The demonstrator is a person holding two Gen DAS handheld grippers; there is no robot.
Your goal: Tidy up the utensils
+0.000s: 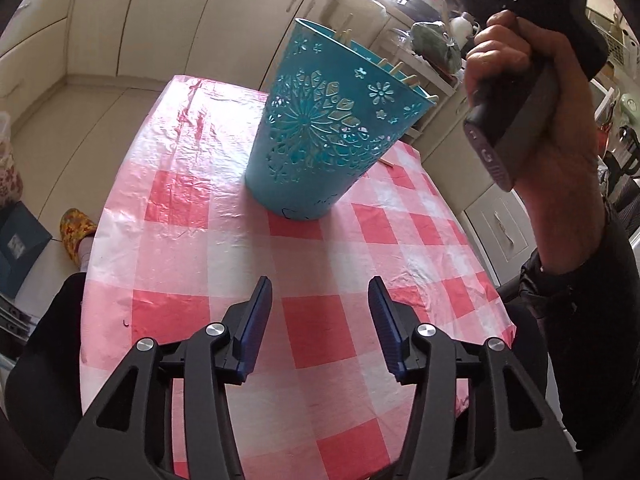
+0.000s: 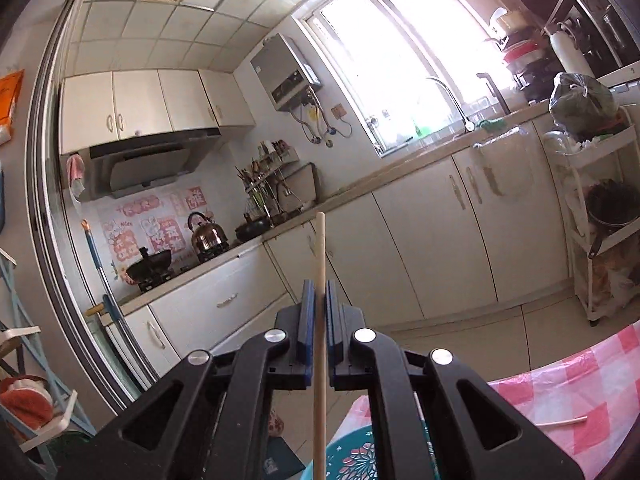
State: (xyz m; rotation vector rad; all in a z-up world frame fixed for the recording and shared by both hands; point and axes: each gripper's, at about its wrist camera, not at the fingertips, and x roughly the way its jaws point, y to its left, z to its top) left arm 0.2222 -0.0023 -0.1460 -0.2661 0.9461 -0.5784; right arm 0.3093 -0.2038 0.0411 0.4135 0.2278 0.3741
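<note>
A teal cut-out holder stands on the pink checked tablecloth, with several wooden chopsticks poking out of its rim. My left gripper is open and empty, low over the cloth in front of the holder. In the right wrist view my right gripper is shut on a wooden chopstick held upright above the holder's rim. Another chopstick lies on the cloth beside the holder; its tip shows in the left wrist view.
The hand holding the right gripper's handle is raised at the right of the holder. White cabinets, a counter with a sink and a white trolley stand behind the table. A slippered foot is at the table's left.
</note>
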